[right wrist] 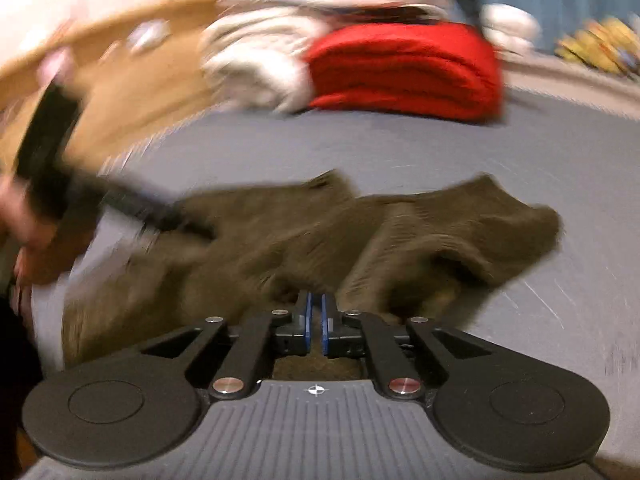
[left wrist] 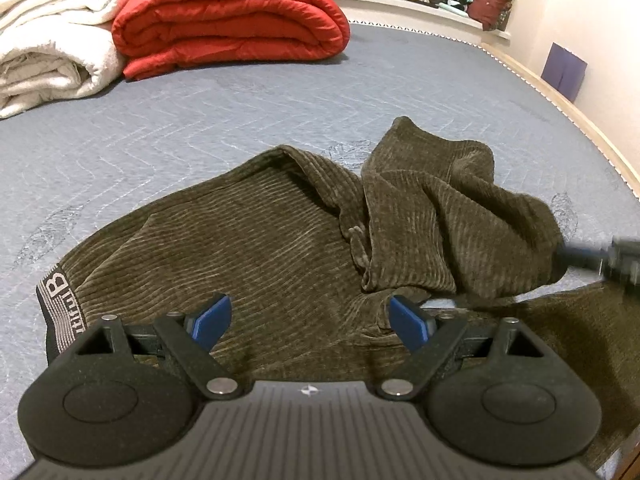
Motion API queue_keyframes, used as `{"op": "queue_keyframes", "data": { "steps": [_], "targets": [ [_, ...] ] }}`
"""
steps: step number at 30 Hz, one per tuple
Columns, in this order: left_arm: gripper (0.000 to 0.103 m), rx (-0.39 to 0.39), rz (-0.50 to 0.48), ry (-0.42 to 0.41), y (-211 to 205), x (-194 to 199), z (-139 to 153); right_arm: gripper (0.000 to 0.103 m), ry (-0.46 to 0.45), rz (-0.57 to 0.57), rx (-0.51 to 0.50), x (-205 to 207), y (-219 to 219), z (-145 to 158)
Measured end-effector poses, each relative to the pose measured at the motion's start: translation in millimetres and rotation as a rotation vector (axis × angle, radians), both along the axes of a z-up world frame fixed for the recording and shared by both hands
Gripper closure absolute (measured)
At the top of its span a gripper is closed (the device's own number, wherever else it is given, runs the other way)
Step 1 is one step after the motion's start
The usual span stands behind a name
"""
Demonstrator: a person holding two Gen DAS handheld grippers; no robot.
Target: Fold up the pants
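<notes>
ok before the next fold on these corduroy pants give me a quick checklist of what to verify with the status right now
1. Right claw shut on the olive corduroy pants: ok, its blue pads are pinched together with fabric bunched around them.
2. Left claw ready to grab: ok, its jaws stand wide open just above the fabric, holding nothing.
3. Pants lying flat: not ok, one leg is crumpled and thrown over the rest.
4. Waistband located: ok, at the left edge of the left wrist view.
5. Bare grey mattress beyond the pants: ok, the red quilt and white blanket sit well back.
6. How many layers the right claw has: cannot tell, that view is blurred.
</notes>
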State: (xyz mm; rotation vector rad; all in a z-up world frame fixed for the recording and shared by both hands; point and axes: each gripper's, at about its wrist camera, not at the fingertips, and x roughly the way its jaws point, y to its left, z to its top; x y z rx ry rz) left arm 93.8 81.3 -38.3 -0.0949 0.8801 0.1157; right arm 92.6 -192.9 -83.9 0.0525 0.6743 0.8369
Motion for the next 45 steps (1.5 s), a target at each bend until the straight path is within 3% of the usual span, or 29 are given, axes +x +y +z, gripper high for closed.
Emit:
{"op": "queue_keyframes", "data": {
  "steps": [2,5,6,9,13,16,19,26,29,34,36,41,43,45],
  "targets": [
    [0.013,0.003,-0.002,0.0,-2.1,-0.1,-1.4,0.088,0.056,-0.117,0.125,18.7,-21.1,1.0],
    [0.013,0.004,-0.012,0.003,-7.0,1.3,-5.5,0.058,0.165,-0.303,0.293,46.9,-48.3,-7.5],
    [0.013,0.001,-0.018,0.001,-8.9,2.7,-6.7,0.054,0.209,-0.349,0.316,56.3,-50.4,-15.4],
    [0.017,-0.024,-0.038,-0.012,-14.3,6.2,-10.0,0.054,0.347,-0.45,0.334,82.0,-54.4,-42.5],
    [0.047,-0.095,-0.081,-0.017,-20.2,12.0,-14.4,0.05,0.514,-0.536,0.421,103.9,-54.3,-81.0],
    [0.051,-0.109,-0.098,-0.017,-26.6,16.0,-17.3,0.048,0.612,-0.594,0.495,117.3,-53.1,-109.6],
    [0.051,-0.11,-0.095,-0.014,-30.7,20.9,-20.5,0.05,0.649,-0.653,0.529,131.8,-48.7,-126.5],
    [0.051,-0.128,-0.06,-0.009,-29.5,28.6,-23.6,0.052,0.627,-0.677,0.65,155.4,-38.0,-141.0],
    [0.051,-0.132,-0.044,-0.009,-29.2,32.1,-25.0,0.058,0.614,-0.688,0.688,163.5,-38.7,-144.3],
    [0.051,-0.141,-0.037,-0.017,-30.1,36.7,-26.0,0.081,0.604,-0.732,0.673,175.2,-40.0,-147.1],
    [0.051,-0.142,-0.03,-0.022,-29.4,38.5,-26.5,0.088,0.56,-0.724,0.643,175.0,-41.5,-138.0],
    [0.051,-0.151,-0.031,-0.043,-29.8,42.3,-28.1,0.092,0.408,-0.72,0.641,171.3,-59.9,-98.0],
    [0.051,-0.138,-0.05,-0.067,-32.5,43.4,-30.1,0.093,0.312,-0.786,0.637,164.0,-73.3,-77.7],
    [0.051,-0.106,-0.072,-0.088,-36.8,44.7,-34.1,0.093,0.139,-0.94,0.643,146.5,-94.4,-51.1]
  ]
}}
